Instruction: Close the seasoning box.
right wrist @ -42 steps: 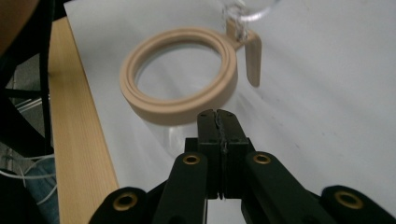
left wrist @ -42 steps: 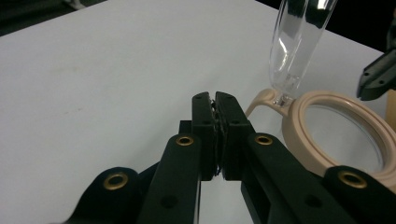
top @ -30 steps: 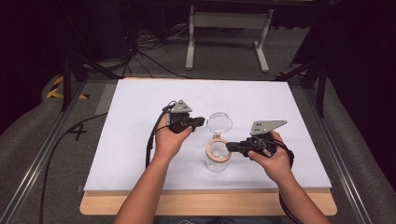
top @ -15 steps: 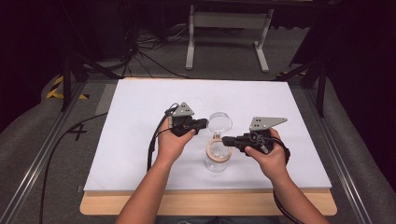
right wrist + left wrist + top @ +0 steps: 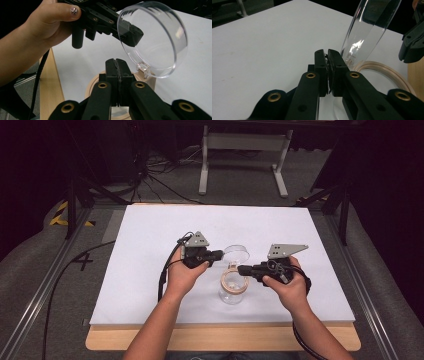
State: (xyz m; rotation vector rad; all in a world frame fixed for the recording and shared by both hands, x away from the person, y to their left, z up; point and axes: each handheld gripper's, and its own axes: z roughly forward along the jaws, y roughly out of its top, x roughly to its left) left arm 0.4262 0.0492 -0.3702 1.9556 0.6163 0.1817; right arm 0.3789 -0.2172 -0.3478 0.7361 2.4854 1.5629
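Jar (image 5: 232, 287): it stood on the white tabletop (image 5: 150, 250), between the 2 hands.
Lid (image 5: 155, 37): it was clear, tipped up and back on its hinge, so the jar's mouth was open.
Left claw (image 5: 219, 254): its jaws were pressed together, right by the lid's edge, maybe to keep it up. I cannot tell if it pinched the lid.
Right claw (image 5: 243, 269): its jaws were pressed together with nothing seen between them, at the jar's tan rim (image 5: 93, 83), maybe to steady it.

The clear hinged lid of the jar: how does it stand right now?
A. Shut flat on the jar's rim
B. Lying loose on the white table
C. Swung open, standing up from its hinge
C: in the right gripper view the clear lid stands tilted up from its hinge above the jar's beige rim.
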